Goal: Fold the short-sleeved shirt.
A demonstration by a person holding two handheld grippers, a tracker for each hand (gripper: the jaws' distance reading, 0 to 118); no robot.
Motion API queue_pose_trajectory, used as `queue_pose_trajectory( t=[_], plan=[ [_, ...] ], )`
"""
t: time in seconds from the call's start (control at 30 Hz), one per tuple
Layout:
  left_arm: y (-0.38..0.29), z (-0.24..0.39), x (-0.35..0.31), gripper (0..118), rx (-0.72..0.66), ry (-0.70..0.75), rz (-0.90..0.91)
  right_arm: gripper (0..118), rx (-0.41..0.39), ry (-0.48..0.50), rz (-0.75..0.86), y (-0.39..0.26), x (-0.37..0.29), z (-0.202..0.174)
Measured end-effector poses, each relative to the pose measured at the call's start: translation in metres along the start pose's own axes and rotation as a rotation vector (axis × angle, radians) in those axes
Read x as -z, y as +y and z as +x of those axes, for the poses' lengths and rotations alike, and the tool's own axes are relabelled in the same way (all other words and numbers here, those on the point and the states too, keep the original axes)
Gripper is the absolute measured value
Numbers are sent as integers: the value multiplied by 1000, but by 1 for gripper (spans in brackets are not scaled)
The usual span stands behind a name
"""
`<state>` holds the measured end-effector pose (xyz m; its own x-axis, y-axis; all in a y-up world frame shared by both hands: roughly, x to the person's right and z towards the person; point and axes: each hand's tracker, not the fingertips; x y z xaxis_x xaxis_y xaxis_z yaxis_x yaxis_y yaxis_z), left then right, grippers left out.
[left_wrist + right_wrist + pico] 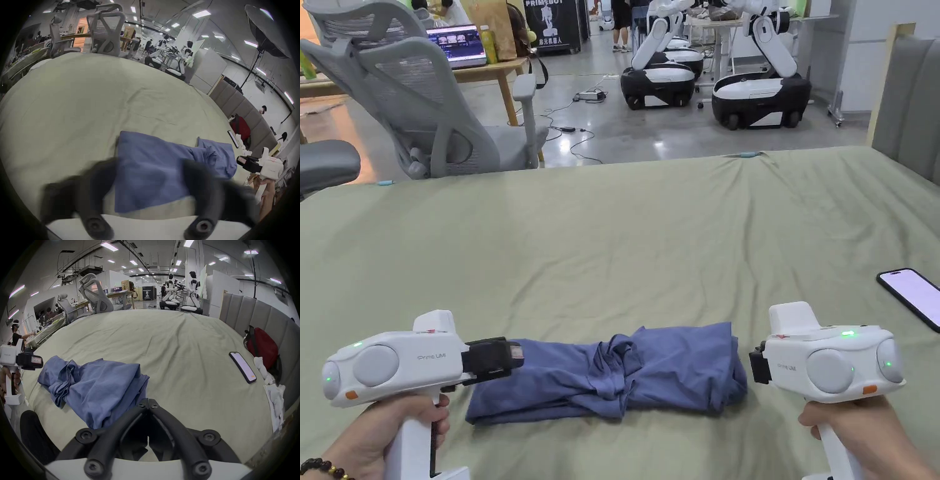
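A sage-green bed sheet [650, 231] carries the blue short-sleeved shirt [625, 372], folded into a rumpled strip near its front edge. The left claw [509, 357], jaws spread, hovers at the shirt's left end; the right claw [148, 402], pressed together, sits just beside its right end. A phone [915, 297] lies farther right.

A lit phone [912, 297] lies on the green sheet [650, 237] beyond the right gripper [759, 365]; a grey office chair [425, 106] stands beyond the left gripper [515, 357].
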<state>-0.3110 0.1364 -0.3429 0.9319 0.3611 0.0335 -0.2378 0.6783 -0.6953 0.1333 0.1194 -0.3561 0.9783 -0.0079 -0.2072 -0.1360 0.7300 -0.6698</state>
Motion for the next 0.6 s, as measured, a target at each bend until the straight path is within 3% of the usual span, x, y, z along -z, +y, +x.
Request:
queue_pose_trajectory(
  t=[0.07, 0.27, 0.33, 0.4, 0.43, 0.5, 0.6],
  plan=[
    [-1, 0, 1, 106, -5, 31, 53, 0, 2, 3, 0, 1, -2, 1],
    [1, -15, 35, 100, -76, -25, -98, 0, 0, 0, 0, -1, -5, 2],
    [-4, -18, 45, 78, -88, -79, -120, 0, 0, 3, -2, -2, -5, 3],
    [-9, -17, 48, 72, -25, -39, -98, 0, -3, -1, -7, -2, -5, 2],
    [-10, -17, 47, 62, -10, -40, -97, 0, -4, -5, -9, -2, -4, 2],
    [-8, -19, 39, 20, -14, -47, -88, 0, -5, -6, -13, -3, -2, 0],
    [-6, -18, 28, 18, 1, -55, -60, 0, -11, 2, -17, -2, 0, -7]
  ],
)
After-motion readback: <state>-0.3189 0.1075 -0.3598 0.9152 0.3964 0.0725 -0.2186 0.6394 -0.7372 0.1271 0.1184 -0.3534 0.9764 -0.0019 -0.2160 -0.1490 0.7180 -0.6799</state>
